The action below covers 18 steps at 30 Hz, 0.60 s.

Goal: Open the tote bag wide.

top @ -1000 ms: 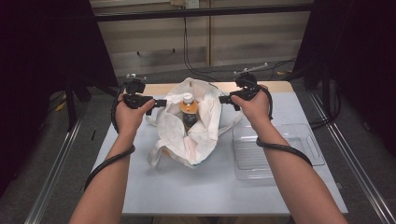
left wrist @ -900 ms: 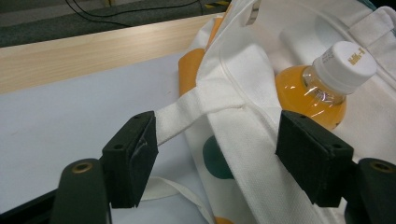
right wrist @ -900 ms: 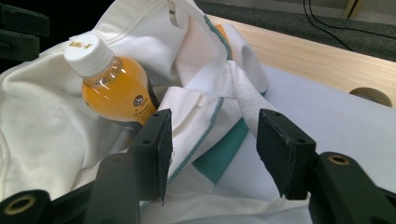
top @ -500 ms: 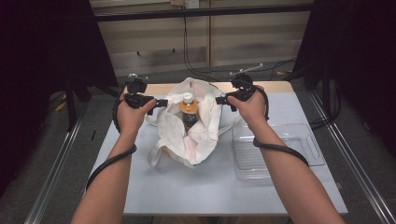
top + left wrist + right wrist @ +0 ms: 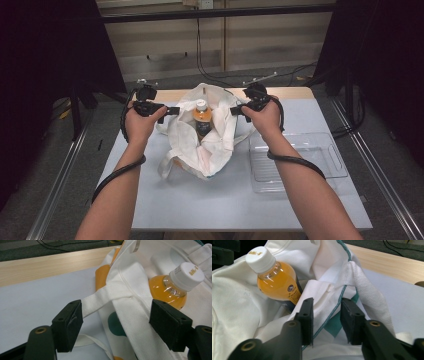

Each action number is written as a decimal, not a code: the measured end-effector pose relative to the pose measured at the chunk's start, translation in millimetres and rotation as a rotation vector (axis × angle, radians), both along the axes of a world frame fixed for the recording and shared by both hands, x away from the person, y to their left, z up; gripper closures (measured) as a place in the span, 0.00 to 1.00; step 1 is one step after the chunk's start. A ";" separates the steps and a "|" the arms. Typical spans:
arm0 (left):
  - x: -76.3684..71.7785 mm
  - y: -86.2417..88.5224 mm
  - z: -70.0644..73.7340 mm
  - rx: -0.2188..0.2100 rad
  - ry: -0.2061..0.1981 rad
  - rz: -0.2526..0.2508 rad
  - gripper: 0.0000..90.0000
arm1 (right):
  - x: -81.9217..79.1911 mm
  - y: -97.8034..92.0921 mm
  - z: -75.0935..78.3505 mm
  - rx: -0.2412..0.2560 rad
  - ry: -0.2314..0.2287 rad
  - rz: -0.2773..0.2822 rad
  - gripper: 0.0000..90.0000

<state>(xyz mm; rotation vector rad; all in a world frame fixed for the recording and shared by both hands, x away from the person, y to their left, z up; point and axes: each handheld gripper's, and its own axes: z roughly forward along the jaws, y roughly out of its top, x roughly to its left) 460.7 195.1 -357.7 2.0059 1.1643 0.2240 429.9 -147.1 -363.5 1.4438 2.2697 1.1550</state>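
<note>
A white cloth tote bag (image 5: 200, 150) lies open in the middle of the table, with an orange drink bottle (image 5: 202, 120) upright inside it. My left gripper (image 5: 172, 109) is at the bag's left rim and my right gripper (image 5: 234, 111) at its right rim. In the left gripper view the left gripper (image 5: 117, 322) is open wide, with the bag's strap (image 5: 100, 300) and rim between the jaws and the bottle (image 5: 172, 287) beyond. In the right gripper view the right gripper (image 5: 327, 317) is open more narrowly around the teal-stitched rim, beside the bottle (image 5: 277, 282).
A clear plastic tray (image 5: 300, 160) sits on the light grey table (image 5: 225, 205) to the right of the bag, under my right forearm. A wooden strip (image 5: 295, 92) runs along the table's far edge. Dark frames stand at both sides.
Both grippers have edged slightly inward to the bag's rim. The bag and the bottle have stayed in place.
</note>
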 end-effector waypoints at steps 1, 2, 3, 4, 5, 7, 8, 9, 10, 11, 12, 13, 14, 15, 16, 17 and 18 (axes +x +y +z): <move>0.6 -0.1 1.2 0.008 -0.004 0.000 0.28 | 0.0 0.2 -0.1 0.000 -0.001 -0.003 0.78; 0.6 -0.1 1.2 0.008 -0.004 0.000 0.27 | 0.0 0.2 -0.1 0.000 -0.001 -0.003 0.78; 0.6 -0.9 2.3 0.008 -0.001 0.005 0.26 | 0.2 0.4 -0.3 0.005 -0.001 0.002 0.82; 0.6 -0.9 2.3 0.008 -0.001 0.005 0.25 | 0.2 0.4 -0.3 0.005 -0.001 0.002 0.82; 0.9 -1.1 2.7 0.017 -0.007 0.005 0.25 | 0.1 0.2 0.0 0.003 -0.003 0.001 0.84; 1.1 -2.1 2.4 0.006 -0.003 0.011 0.22 | -0.2 0.0 0.0 0.001 -0.002 0.003 0.87; 1.1 -2.1 2.4 0.006 -0.003 0.011 0.21 | -0.2 0.0 0.0 0.001 -0.002 0.003 0.87; 1.1 -2.6 2.4 0.000 -0.003 0.017 0.20 | -0.3 0.3 -0.4 -0.001 -0.005 0.003 0.89; 1.1 -2.6 2.4 0.000 -0.003 0.017 0.19 | -0.3 0.3 -0.4 -0.001 -0.005 0.003 0.89; 1.5 -3.1 2.4 -0.002 0.001 0.028 0.18 | -0.4 0.8 -0.7 -0.005 -0.006 0.005 0.90; 1.8 -3.4 2.5 -0.001 0.004 0.024 0.17 | -0.3 0.9 -0.9 -0.005 -0.009 0.007 0.90; 1.8 -3.4 2.5 -0.001 0.004 0.024 0.17 | -0.3 0.9 -0.9 -0.005 -0.009 0.007 0.90; 1.4 -5.0 3.6 0.011 -0.001 0.027 0.17 | -0.3 1.6 -0.6 -0.006 -0.011 0.007 0.90; 1.3 -5.3 4.1 0.015 -0.003 0.027 0.17 | -0.3 1.7 -0.4 -0.007 -0.012 0.007 0.90; 1.3 -5.3 4.1 0.015 -0.003 0.027 0.17 | -0.3 1.7 -0.4 -0.007 -0.012 0.007 0.90; 1.3 -5.8 4.8 0.009 0.005 0.021 0.17 | -0.3 2.1 0.2 -0.011 -0.012 0.009 0.91; 1.5 -6.7 5.4 0.010 0.003 0.014 0.17 | -0.3 2.1 0.2 -0.011 -0.012 0.009 0.91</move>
